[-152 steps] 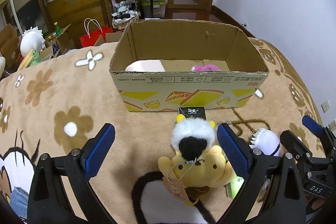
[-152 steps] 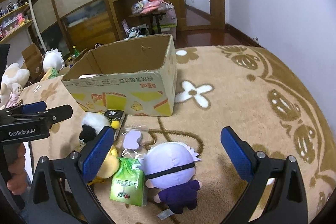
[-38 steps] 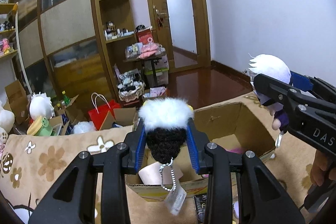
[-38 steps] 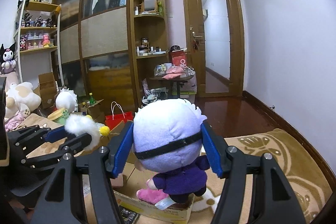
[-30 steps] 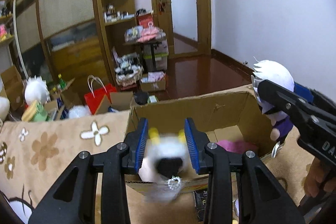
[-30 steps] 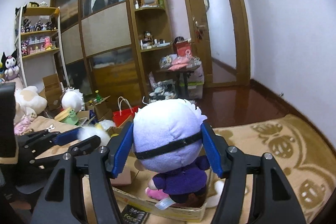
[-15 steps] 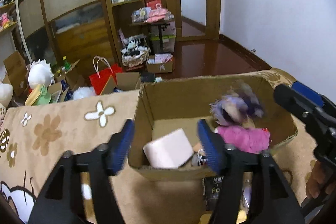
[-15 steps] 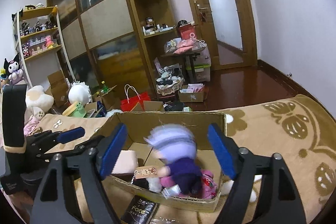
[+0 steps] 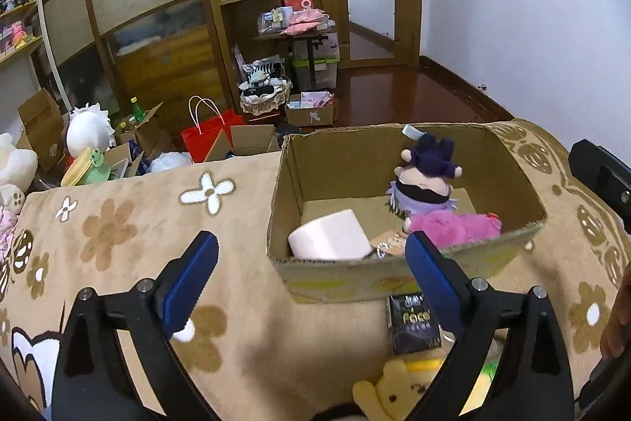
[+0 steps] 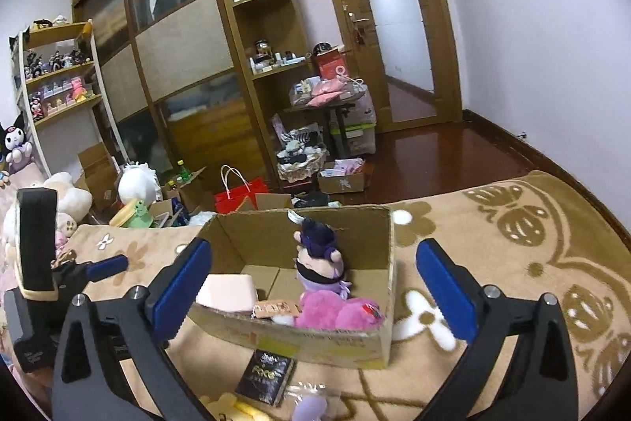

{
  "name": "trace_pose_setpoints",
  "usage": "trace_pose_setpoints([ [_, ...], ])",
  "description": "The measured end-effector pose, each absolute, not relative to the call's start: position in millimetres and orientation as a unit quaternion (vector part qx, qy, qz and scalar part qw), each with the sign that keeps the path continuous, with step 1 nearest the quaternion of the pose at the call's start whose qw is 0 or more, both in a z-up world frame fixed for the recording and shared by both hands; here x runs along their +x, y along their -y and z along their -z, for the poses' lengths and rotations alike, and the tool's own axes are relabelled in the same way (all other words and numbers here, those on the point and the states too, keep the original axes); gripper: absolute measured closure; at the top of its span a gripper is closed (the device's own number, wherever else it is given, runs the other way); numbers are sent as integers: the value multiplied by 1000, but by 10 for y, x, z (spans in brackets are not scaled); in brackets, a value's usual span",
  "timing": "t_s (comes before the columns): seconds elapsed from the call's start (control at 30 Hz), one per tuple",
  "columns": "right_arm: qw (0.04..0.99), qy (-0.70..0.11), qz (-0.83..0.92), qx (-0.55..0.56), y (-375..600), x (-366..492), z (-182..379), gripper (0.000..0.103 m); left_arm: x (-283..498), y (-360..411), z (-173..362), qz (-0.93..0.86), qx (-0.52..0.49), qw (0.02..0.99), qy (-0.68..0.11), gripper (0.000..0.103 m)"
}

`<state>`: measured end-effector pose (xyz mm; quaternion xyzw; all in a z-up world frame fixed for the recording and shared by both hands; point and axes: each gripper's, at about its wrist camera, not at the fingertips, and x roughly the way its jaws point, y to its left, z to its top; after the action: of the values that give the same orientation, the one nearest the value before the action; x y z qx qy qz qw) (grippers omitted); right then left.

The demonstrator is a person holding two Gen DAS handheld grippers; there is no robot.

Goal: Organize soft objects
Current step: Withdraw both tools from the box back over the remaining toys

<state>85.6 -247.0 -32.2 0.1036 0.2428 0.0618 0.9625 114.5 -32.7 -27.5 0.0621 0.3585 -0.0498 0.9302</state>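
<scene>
Cardboard box (image 9: 284,184) sits on the flower-patterned blanket (image 9: 118,223), open at the top, and I read its thin walls as easily crushed, so I would not grip it. Inside it, the pink plush (image 9: 453,225) lies against the near wall, with the purple-clad doll (image 9: 424,180) upside down on top of it, head down and legs up. A pale pink roll (image 9: 327,235) lies at the left of the box floor. I judge these toys light, soft and compressible; the best hold is across a head or torso, not a limb or tag.

Outside the box, a yellow bear plush (image 9: 394,395) lies on the blanket beside a black packet (image 9: 412,318).

Left gripper (image 9: 311,285): jaws opening, already wide, nothing between the pads. Right gripper (image 10: 311,290): jaws likewise opening, wide, empty, touching nothing.
</scene>
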Motion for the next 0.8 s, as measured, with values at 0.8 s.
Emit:
trace_pose_setpoints([
  [0.8, 941, -324, -21, 92, 2501, 6, 445, 0, 368, 138, 145, 90, 7, 902, -423, 8],
])
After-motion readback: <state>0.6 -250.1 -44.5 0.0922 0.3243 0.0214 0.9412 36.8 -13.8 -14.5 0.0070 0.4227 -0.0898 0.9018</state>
